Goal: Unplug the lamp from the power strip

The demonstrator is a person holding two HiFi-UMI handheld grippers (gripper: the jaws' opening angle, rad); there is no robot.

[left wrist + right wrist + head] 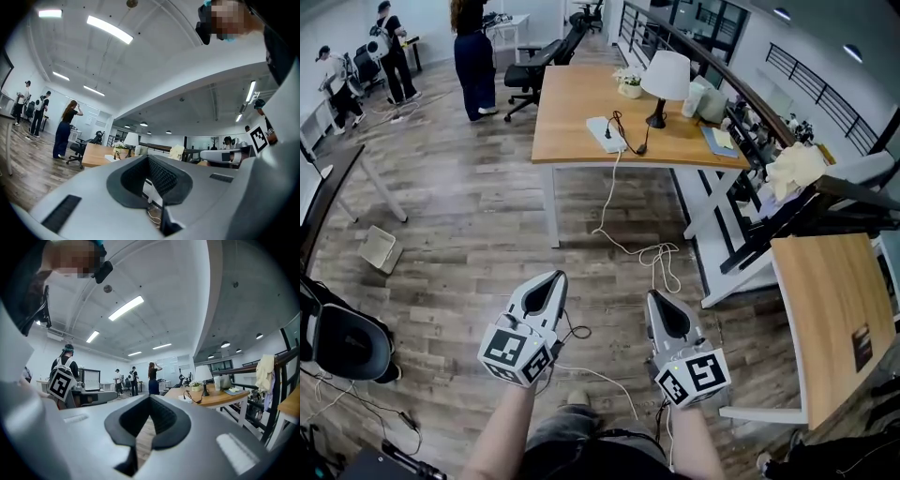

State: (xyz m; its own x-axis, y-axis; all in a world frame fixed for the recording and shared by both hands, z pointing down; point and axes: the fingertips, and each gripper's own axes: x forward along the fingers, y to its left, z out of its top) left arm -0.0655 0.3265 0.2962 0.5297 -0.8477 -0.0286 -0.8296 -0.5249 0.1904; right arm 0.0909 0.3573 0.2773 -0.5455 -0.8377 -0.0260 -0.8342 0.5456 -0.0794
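Open-plan office with wood-plank floor; persons stand at 11 o'clock, well away.

1. Left gripper: jaws clenched, nothing between them.
2. Right gripper: jaws clenched, likewise empty. Both are held low, just ahead of the operator.
3. Bench: at 12 o'clock, well apart from both grippers.
4. Lamp: upright on the bench. The white power strip lies at 8 o'clock from its base.
5. Black lamp cord: runs to the strip and appears plugged in.

Status: no step done. Approach, grasp of the plug and withdrawal all remain.
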